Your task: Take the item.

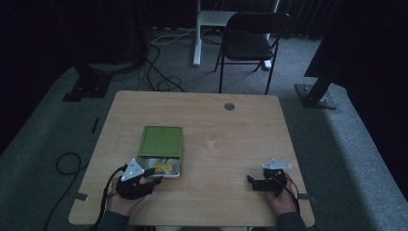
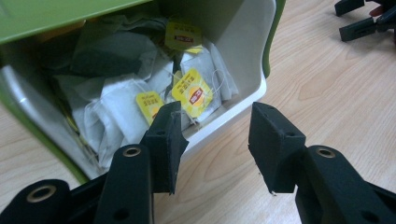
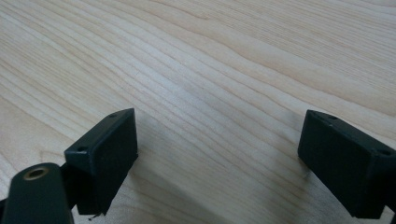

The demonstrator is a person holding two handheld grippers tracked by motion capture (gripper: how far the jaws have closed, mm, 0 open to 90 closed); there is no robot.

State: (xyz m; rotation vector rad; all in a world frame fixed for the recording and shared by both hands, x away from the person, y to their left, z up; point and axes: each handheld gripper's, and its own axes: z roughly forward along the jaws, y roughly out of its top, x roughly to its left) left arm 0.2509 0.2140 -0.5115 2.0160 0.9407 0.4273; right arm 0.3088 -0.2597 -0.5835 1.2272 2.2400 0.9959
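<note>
green box (image 1: 159, 142) half-open, tea bags (image 2: 154, 88) inside; left gripper (image 2: 217, 135) agape at rim, right gripper (image 3: 219, 154) agape

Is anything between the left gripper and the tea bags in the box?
Only the box's white front wall, which one jaw overlaps. The green lid is slid back, leaving the tea bags exposed to the open left gripper.

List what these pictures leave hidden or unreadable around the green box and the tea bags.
- Back of the green box: in the high view and the left gripper view its lid covers the tea bags there.
- Print on the yellow tags: too small and blurred to read in the left gripper view.
- How many tea bags: they overlap in a pile, and the left gripper, jaws apart, blocks the near ones.
- The box's left side: cut off by the left gripper view's edge.
</note>
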